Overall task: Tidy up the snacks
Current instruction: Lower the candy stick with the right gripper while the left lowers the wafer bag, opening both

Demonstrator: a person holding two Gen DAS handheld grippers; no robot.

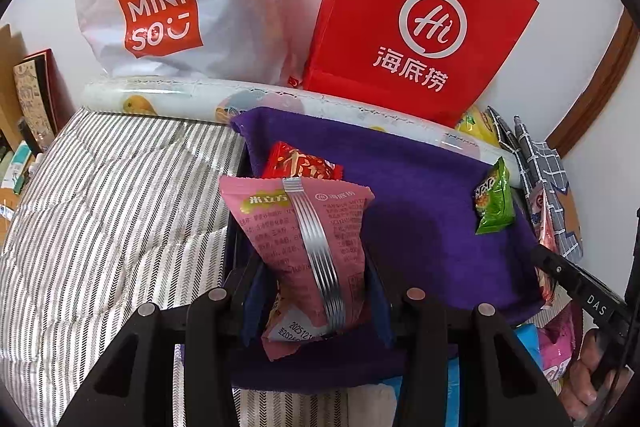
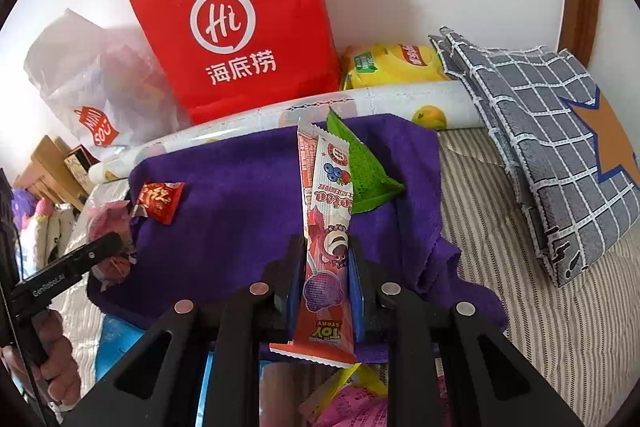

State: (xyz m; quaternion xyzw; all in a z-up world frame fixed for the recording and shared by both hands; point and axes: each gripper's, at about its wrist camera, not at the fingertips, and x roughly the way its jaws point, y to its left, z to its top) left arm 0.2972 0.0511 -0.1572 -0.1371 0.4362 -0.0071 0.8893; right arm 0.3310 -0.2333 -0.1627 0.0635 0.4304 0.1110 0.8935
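My left gripper [image 1: 316, 291] is clamped on the pink snack packet [image 1: 304, 247] and my right gripper [image 2: 326, 287] on the long strawberry stick packet [image 2: 326, 227], both over the purple towel [image 1: 420, 211].

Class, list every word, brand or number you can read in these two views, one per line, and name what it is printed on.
"MINISO": white plastic bag
"Hi 海底捞": red paper bag
"米立方", "海底捞", partial date "202512": pink packet in the left claw
"TOY STORY": long strip packet in the right claw
"DAS", "GenRobot.AI": claw bodies
Fine print on the packets: too small to read.
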